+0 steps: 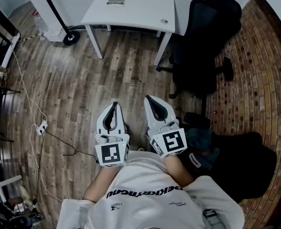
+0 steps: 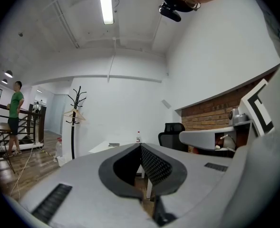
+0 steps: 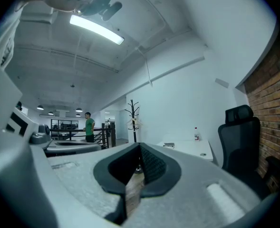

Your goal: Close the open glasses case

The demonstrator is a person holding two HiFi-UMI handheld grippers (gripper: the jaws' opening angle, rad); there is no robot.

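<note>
1. We hold the left gripper (image 1: 113, 105) & right gripper (image 1: 150, 99) near the chest. Both jaw pairs are tips-together w/ nothing between.
2. Task not begun: the prob. glasses case (image 1: 115, 2) lies on the white table (image 1: 140, 14), well apart from both grippers. Lid state is unreadable.
3. Remaining: approach, close lid.

The floor (image 1: 78, 85) was worn wood planks, the wall (image 1: 262, 75) rough brick, and the bench (image 1: 135, 8) smooth and matt.
</note>
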